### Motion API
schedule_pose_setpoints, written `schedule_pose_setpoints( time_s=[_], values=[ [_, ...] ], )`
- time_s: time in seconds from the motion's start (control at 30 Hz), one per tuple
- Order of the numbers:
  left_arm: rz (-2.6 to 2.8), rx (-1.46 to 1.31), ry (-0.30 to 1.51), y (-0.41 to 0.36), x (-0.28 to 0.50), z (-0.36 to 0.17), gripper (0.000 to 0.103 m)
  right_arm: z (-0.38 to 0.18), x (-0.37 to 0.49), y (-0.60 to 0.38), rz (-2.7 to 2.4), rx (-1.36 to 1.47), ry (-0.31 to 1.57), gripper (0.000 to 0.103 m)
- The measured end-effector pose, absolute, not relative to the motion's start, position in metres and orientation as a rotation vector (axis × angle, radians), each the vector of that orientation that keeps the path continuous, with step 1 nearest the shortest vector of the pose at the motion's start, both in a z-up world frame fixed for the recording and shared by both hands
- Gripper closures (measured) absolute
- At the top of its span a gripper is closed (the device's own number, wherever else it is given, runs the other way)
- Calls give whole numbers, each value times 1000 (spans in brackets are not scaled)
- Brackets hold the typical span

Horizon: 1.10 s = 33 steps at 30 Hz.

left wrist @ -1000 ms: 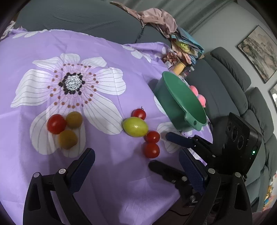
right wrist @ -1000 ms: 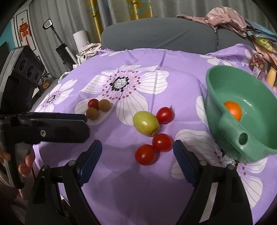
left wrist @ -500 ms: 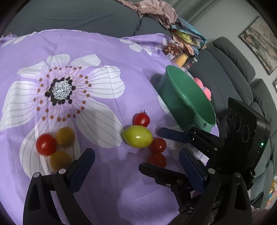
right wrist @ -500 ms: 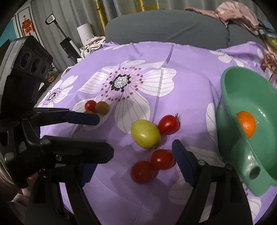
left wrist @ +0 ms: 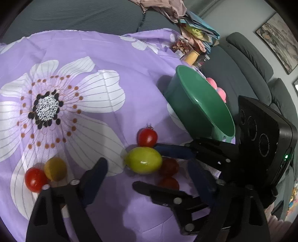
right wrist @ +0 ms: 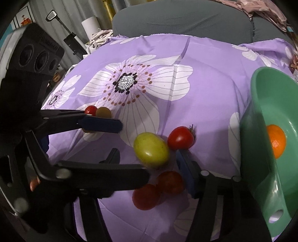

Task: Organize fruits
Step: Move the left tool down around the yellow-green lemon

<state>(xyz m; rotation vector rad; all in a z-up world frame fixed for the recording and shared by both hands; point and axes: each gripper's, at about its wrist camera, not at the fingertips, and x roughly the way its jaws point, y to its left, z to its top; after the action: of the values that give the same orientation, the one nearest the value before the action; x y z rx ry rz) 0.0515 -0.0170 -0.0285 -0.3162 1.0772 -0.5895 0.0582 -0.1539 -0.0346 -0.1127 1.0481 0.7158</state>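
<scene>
A yellow-green fruit (left wrist: 143, 160) (right wrist: 150, 149) lies on the purple flowered cloth (left wrist: 111, 55). One red tomato (left wrist: 147, 137) sits behind it, and two more (right wrist: 169, 182) (right wrist: 146, 196) sit nearer me. My left gripper (left wrist: 146, 164) and right gripper (right wrist: 147, 154) both point down at this cluster with their fingers crossing. Both pairs of jaws are closing. The green fruit is at their tips and the two near tomatoes are between the right fingers (right wrist: 184, 167), but no pad presses on anything. A green bowl (right wrist: 260, 104) (left wrist: 186, 96) to the right holds an orange (right wrist: 275, 143).
A red tomato (left wrist: 34, 179) and a yellowish fruit (left wrist: 55, 168) lie together at the left, by my left finger. A grey sofa (left wrist: 83, 16) with piled clothes (left wrist: 193, 31) runs behind. Pink objects (left wrist: 220, 93) sit past the bowl. A person's fingertip (right wrist: 33, 184) shows at lower left.
Both grippers have moved in toward the middle cluster and now cross each other there. Their jaws have narrowed. The fruits have not moved.
</scene>
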Motion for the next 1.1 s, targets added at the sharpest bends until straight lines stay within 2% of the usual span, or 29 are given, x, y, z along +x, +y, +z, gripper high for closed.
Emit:
schedule_pose_setpoints(
  time_s=[0.07,0.13,0.2,0.43,0.6,0.67,0.9,1.1],
  values=[
    [-589,-309,1088,-18,54,-30,25,-36,60,-152,723,-120,1058,43],
    [-589,-319,1100,-17,57,-33,34,-38,63,-151,733,-112,1072,46],
    [-602,-330,1113,-18,59,-36,39,-39,64,-150,731,-120,1079,47],
    [-613,-327,1138,-23,62,-43,43,-39,66,-150,735,-132,1084,50],
    [-610,-315,1135,-26,64,-42,43,-41,67,-148,722,-146,1076,61],
    [-612,-308,1134,-28,66,-42,43,-41,66,-146,719,-157,1074,63],
    [-636,-328,1126,-28,67,-42,56,-40,66,-146,692,-177,1059,64],
    [-649,-320,1101,-30,63,-36,56,-33,61,-146,687,-194,1033,64]
  ],
)
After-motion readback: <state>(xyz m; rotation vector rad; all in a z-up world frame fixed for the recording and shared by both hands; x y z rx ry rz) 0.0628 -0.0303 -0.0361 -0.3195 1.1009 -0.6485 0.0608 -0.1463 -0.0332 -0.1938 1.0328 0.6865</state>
